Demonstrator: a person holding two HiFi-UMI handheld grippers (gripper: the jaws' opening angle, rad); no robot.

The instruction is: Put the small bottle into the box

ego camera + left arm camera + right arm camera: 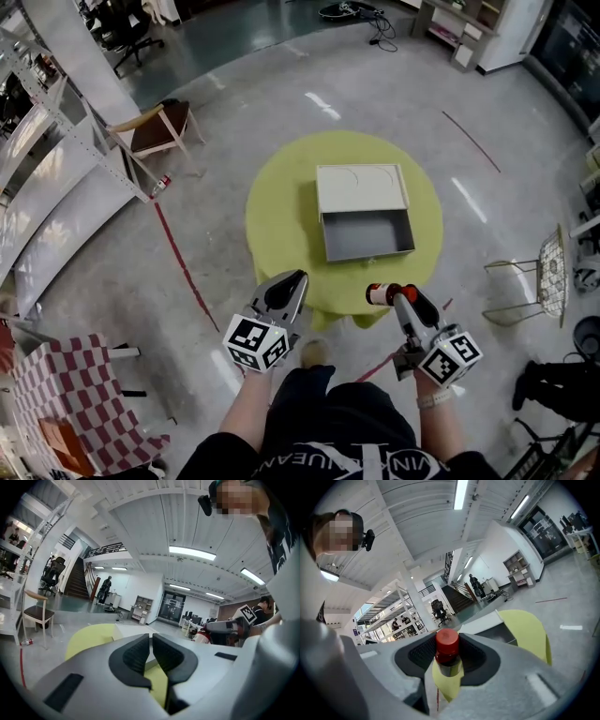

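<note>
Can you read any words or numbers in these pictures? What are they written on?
Shirt: white letters, upside down and cut off by the picture's edge; too broken to read.
Marker cubes: only black-and-white square patterns, no words.
Small bottle: any label is too small to read.
Box: no writing shows.

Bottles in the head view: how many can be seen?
2. One bottle is held in the right gripper jaws, near the table edge. The other bottle, as it seems, lies on the floor beside the chair. More may be hidden.
</note>
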